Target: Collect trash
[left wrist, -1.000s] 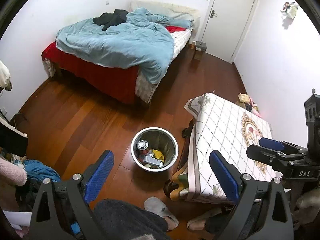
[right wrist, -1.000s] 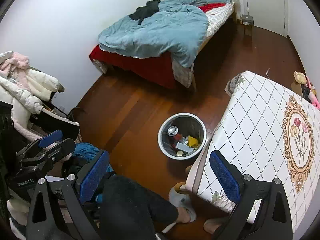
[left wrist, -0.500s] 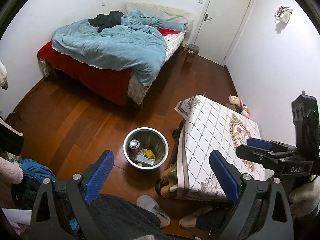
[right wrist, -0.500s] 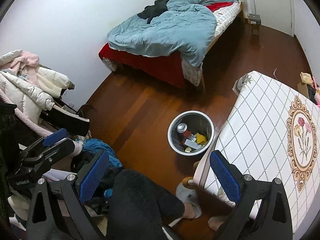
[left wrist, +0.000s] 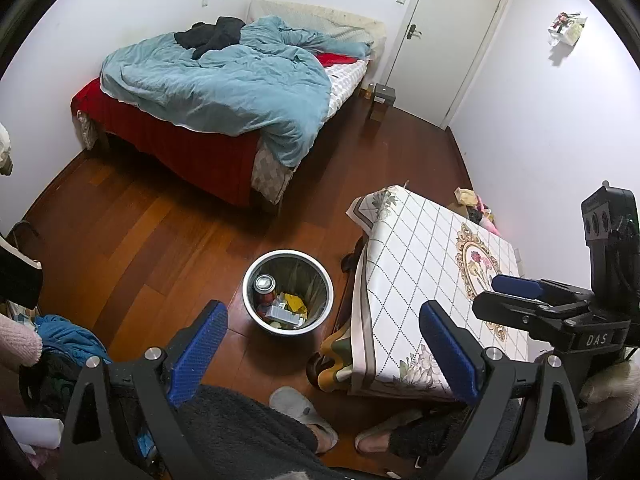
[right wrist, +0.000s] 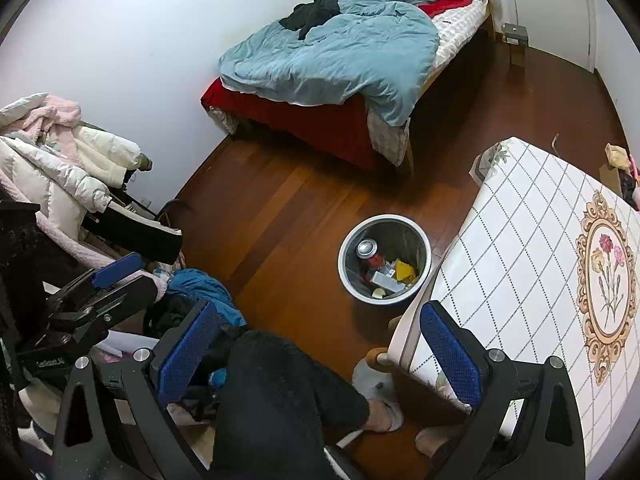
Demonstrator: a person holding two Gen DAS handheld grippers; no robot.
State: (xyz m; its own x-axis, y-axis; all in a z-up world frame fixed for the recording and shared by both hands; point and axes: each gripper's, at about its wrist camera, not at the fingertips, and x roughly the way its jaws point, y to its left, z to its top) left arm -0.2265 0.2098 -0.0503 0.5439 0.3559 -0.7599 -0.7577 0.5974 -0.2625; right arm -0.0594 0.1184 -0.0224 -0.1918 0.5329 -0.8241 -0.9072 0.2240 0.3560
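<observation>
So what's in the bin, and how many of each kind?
In the metal bin, as far as I can tell:
Drink can: 1
Yellow wrapper: 1
Pale flat box: 1
Small pale round scrap: 1
Total: 4 that I can tell apart; there may be more underneath.

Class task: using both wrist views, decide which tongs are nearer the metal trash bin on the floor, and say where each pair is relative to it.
Left, but only slightly. The left tongs hang open above the trash bin, roughly over it. The right tongs are open over the table beside it.
</observation>
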